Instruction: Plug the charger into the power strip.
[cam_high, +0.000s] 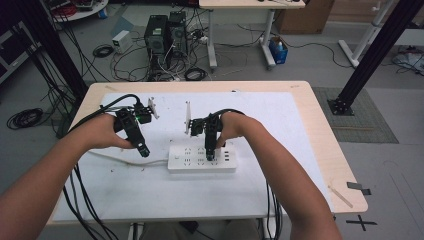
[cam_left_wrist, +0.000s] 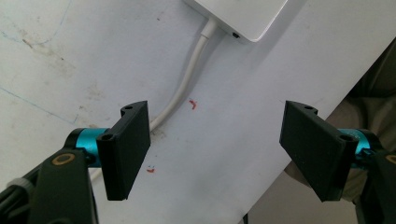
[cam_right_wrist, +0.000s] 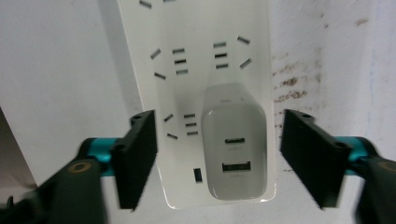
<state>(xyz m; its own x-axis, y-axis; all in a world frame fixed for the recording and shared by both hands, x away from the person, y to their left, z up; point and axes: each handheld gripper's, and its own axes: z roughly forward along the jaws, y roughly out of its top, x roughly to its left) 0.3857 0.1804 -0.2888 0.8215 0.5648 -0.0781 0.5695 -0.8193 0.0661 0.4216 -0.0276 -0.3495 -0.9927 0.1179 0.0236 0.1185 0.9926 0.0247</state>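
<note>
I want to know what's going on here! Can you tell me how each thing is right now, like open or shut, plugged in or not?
Charger: plugged into the power strip, its two ports empty.
Power strip: flat on the white mat, other sockets free.
Strip's cord: lying loose on the mat.
Right gripper: open, jaws either side of the charger, not touching.
Left gripper: open, holding nothing.

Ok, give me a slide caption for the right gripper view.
Open right gripper straddling a white charger plugged into the power strip.

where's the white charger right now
The white charger sits plugged into the power strip near its end, between the right gripper's open jaws; in the high view that is the strip's right part.
</note>
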